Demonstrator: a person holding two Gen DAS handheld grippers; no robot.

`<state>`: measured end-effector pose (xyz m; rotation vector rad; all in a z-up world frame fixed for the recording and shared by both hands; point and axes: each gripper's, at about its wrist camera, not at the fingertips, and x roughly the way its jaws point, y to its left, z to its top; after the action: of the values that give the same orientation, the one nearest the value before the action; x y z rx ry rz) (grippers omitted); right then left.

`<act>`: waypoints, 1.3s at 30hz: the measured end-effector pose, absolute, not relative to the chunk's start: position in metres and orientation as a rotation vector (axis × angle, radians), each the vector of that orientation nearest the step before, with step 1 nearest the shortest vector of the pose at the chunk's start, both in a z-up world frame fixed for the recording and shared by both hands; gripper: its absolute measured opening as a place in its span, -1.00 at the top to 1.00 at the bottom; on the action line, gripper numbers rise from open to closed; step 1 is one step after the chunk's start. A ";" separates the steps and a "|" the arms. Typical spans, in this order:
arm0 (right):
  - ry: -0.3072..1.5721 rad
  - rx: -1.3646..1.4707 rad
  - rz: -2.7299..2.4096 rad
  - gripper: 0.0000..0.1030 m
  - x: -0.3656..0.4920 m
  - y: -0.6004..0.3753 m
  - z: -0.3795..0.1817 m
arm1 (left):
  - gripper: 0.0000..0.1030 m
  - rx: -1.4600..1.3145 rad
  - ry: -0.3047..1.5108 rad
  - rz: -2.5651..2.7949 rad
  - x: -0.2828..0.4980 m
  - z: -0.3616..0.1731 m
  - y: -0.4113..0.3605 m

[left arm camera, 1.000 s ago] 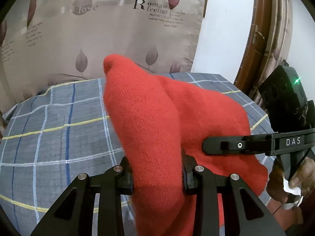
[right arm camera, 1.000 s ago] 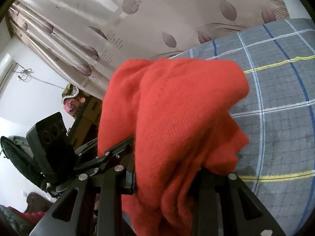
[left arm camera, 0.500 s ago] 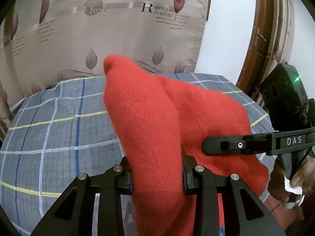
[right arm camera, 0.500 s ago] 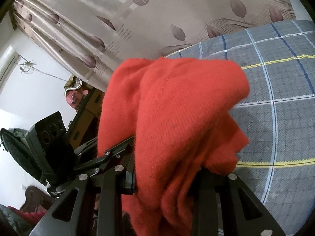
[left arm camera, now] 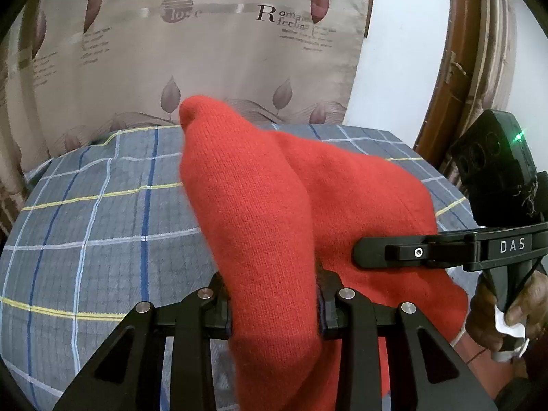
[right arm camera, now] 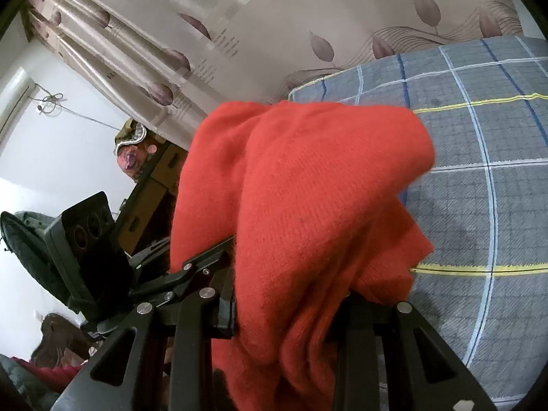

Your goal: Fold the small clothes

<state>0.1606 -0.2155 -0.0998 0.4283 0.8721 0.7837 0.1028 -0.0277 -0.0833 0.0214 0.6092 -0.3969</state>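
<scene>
A red knitted garment point(left arm camera: 274, 226) hangs between both grippers above the grey plaid bed cover point(left arm camera: 96, 212). My left gripper point(left arm camera: 274, 304) is shut on one bunched edge of it; the cloth covers the fingertips. My right gripper point(right arm camera: 291, 308) is shut on another bunched part of the red garment point(right arm camera: 308, 198), fingertips also hidden. The right gripper shows in the left wrist view point(left arm camera: 428, 251) at the right, pressed into the cloth. The left gripper shows in the right wrist view point(right arm camera: 191, 270) at the left.
A beige curtain with leaf print point(left arm camera: 205, 51) hangs behind the bed. A wooden door frame point(left arm camera: 445, 68) stands at the right. A dark cabinet with clutter point(right arm camera: 150, 178) stands left of the bed. The plaid bed cover point(right arm camera: 479, 171) spreads to the right.
Both grippers have carried the red garment a little; the bed and curtain have shifted in both views. The grips on the cloth are unchanged.
</scene>
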 end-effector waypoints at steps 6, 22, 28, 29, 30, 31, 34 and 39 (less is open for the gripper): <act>0.876 0.418 0.788 0.44 0.157 -0.211 -0.101 | 0.33 0.019 0.614 -0.391 0.097 -0.086 -0.024; 0.874 0.402 0.800 0.44 0.153 -0.203 -0.103 | 0.33 0.019 0.609 -0.373 0.088 -0.088 -0.017; 0.874 0.386 0.803 0.44 0.153 -0.194 -0.103 | 0.33 0.015 0.607 -0.365 0.087 -0.088 -0.010; 0.874 0.384 0.804 0.44 0.153 -0.193 -0.103 | 0.33 0.015 0.607 -0.363 0.087 -0.089 -0.009; 0.875 0.381 0.805 0.44 0.154 -0.191 -0.104 | 0.33 0.015 0.607 -0.362 0.087 -0.089 -0.008; 0.876 0.380 0.806 0.44 0.153 -0.190 -0.104 | 0.33 0.014 0.608 -0.361 0.087 -0.090 -0.006; 0.880 0.375 0.807 0.44 0.152 -0.187 -0.106 | 0.33 0.013 0.613 -0.359 0.087 -0.092 -0.003; 0.885 0.375 0.806 0.44 0.152 -0.183 -0.107 | 0.33 0.013 0.615 -0.359 0.088 -0.093 -0.001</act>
<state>0.1525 -0.1833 -0.1074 0.3752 0.8848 0.8064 0.0876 -0.0008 -0.0927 0.0131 0.6151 -0.3591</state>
